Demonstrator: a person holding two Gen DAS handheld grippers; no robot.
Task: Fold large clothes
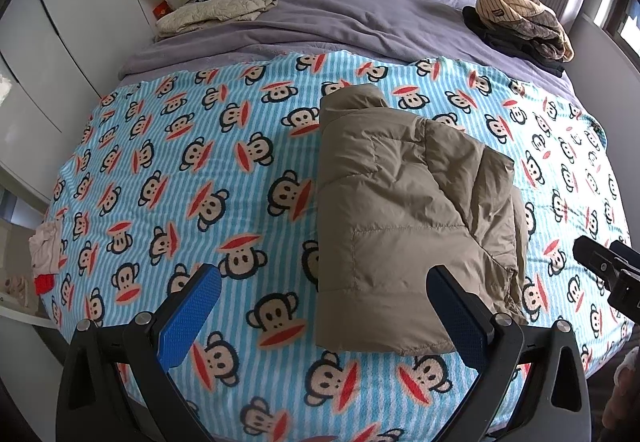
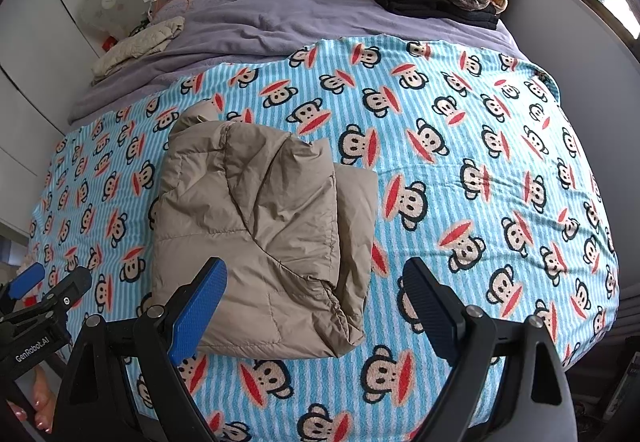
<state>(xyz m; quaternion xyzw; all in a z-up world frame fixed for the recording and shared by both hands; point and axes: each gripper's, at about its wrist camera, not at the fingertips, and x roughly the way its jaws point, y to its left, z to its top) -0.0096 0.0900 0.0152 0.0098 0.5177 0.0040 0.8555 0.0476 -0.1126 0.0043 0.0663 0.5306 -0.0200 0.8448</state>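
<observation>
In the left wrist view, the left gripper [image 1: 322,296] with blue pads is hanging over the bed at the bottom of the frame. Its jaws are standing wide apart and holding nothing. The folded tan puffy jacket [image 1: 404,217] is lying in the middle of the frame, a bit to the right, on the blue striped blanket with monkey faces [image 1: 172,169]. The right pad is showing in front of the jacket's near edge. A pile of folded clothes with a striped tan one on top [image 1: 520,21] is sitting at the upper right, on the grey bedcover [image 1: 320,21]

In the right wrist view, the right gripper [image 2: 314,294] is hanging at the bottom of the frame, jaws spread wide and empty. The tan jacket [image 2: 256,226] is lying left of the middle, and the left pad is showing in front of its near edge. The left gripper [image 2: 44,284] is peeking in at the lower left edge
</observation>
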